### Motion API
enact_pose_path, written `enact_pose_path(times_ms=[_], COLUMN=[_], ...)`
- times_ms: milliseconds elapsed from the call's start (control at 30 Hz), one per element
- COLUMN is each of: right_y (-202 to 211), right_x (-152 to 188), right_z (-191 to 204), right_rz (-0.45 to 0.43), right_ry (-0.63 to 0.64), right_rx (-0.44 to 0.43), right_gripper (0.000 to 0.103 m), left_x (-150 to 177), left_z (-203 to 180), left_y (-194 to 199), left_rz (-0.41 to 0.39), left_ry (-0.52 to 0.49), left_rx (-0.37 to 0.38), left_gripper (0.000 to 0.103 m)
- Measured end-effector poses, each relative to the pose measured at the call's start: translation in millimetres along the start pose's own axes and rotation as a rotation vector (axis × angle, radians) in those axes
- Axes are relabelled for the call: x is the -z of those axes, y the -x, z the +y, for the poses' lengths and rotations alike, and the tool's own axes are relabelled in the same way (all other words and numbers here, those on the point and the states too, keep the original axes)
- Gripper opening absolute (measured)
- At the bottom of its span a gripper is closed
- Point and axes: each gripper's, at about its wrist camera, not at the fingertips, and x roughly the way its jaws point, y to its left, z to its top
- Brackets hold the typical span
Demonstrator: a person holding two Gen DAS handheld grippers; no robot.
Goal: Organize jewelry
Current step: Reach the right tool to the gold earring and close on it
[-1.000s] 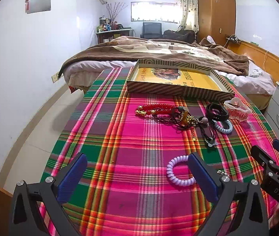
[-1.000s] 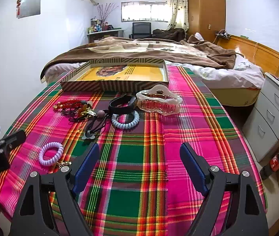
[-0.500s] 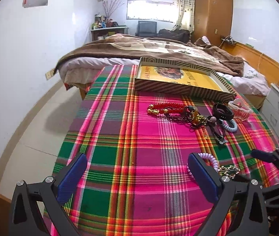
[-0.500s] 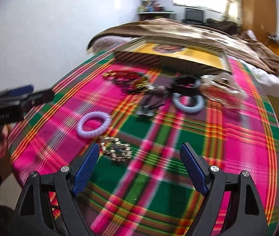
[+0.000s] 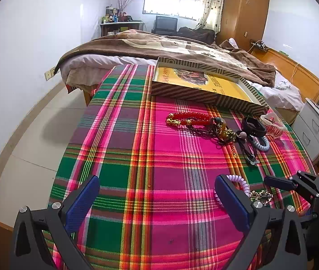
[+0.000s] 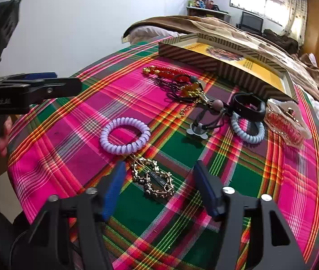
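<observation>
Closing around the gold hair clip (image 6: 153, 178), the right gripper (image 6: 159, 189) (pads not yet touching it) should probably pinch its ornate, dark-centred body squarely where it lies on the plaid tablecloth (image 6: 290, 180) just beside the lilac spiral hair tie (image 6: 124, 135), while the left gripper (image 5: 157, 202) hovers wide open and empty.

A gold chain hair clip (image 6: 153, 180) lies flat on the plaid counter (image 6: 260, 175), just nearer than the lilac spiral hair tie (image 6: 124, 136). Beyond that tie lie red beads (image 6: 162, 71), a black band (image 6: 248, 106), a pale blue spiral tie (image 6: 247, 131), a clear claw clip (image 6: 286, 123) and the striped box (image 6: 204, 61).
</observation>
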Motion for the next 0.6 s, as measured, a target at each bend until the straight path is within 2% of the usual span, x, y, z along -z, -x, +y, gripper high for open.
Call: enact_pose_path(times_ms=[100, 300, 500, 533, 600], right_y=[1.7, 8.7, 16.2, 18.5, 24.0], right_x=[0.6, 4.6, 10.7, 11.7, 13.8], right_z=[-1.7, -8.7, -28.9, -32.3, -41.0], right_rz=[-0.006, -0.027, -0.036, -0.041, -0.055], right_ry=[0.006, -0.022, -0.083, -0.095, -0.126], right_rx=[-0.008, -0.028, 0.036, 0.042, 0.050], right_gripper=[0.039, 0.031, 0.031, 0.023, 0.021], left_x=[-2.0, -6.0, -8.4, -8.5, -8.7], left_z=[-2.0, -8.5, -25.0, -28.7, -35.3], left_y=[-2.4, -6.6, -13.2, -14.1, -16.3], left_rz=[0.009, 0.030, 0.046, 0.050, 0.059], left_ry=[-0.009, -0.022, -0.046, -0.056, -0.071], left_rx=[0.013, 0.011, 0.060, 0.071, 0.086], left_gripper=[0.103, 0.103, 0.103, 0.103, 0.103])
